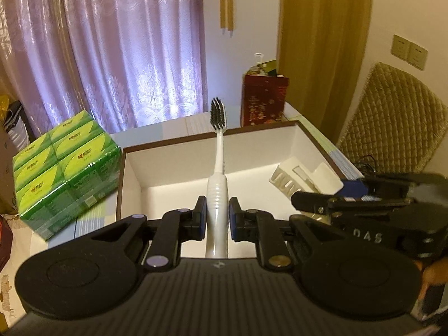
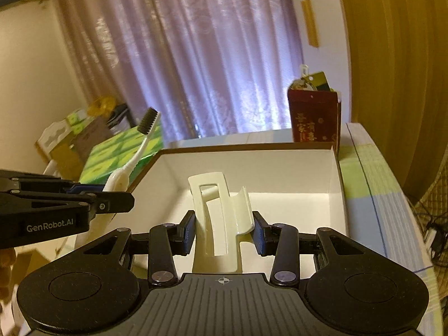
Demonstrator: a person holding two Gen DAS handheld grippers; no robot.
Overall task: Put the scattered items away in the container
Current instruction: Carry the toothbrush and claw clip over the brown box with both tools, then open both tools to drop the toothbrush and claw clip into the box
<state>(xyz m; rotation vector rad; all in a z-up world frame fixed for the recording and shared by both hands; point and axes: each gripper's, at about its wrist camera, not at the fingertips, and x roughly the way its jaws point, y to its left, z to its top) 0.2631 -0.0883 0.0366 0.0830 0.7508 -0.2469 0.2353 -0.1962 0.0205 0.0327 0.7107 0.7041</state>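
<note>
Two items are in hand at once, and both sit over the open white box (image 1: 212,168). Your left gripper (image 1: 217,218) is clamped on the grip of the toothbrush (image 1: 217,173), which stands nearly upright with its dark bristles well above the far rim. Your right gripper (image 2: 223,233) is pinched on the cream hair claw (image 2: 221,218), held above the box floor near the right wall.

The step in hand looks like release. Lower each item close to the floor before you part the fingers (a drop from this height could bounce the claw against the wall). Tip the toothbrush forward first so it lies flat rather than toppling over the rim toward the green tissue pack (image 1: 67,173). The two grippers are near each other, so let go one at a time and draw each straight back.
</note>
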